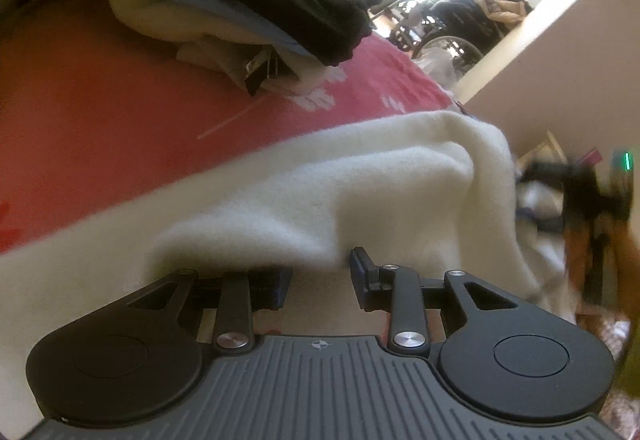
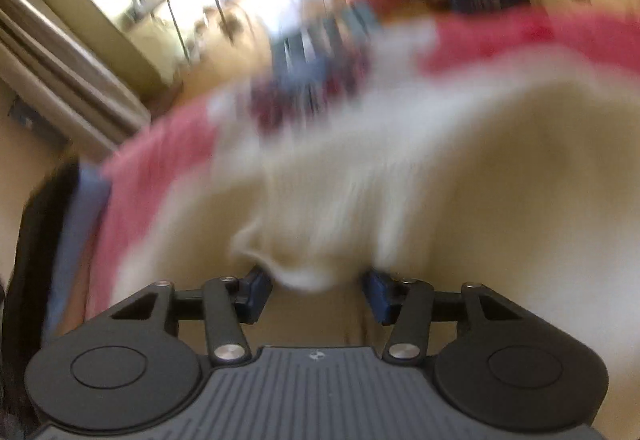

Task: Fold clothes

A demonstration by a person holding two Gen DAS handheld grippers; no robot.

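A cream fleece garment [image 1: 360, 180] lies on a red bedspread [image 1: 100, 112]. My left gripper [image 1: 320, 276] is open, its jaws apart right at a raised fold of the fleece, with nothing between them. In the right wrist view, which is blurred by motion, the same cream garment [image 2: 440, 168] fills the middle. My right gripper [image 2: 316, 288] is open, and a bunched edge of the fleece hangs between its fingertips. The right gripper also shows in the left wrist view [image 1: 592, 208] at the far right, blurred.
A pile of folded clothes, black on top of blue and cream [image 1: 240, 0], sits on the bedspread at the back. A wheelchair [image 1: 452, 36] and a beige wall [image 1: 560, 52] lie beyond. A striped garment [image 2: 316, 60] lies further along the bed [image 2: 500, 36].
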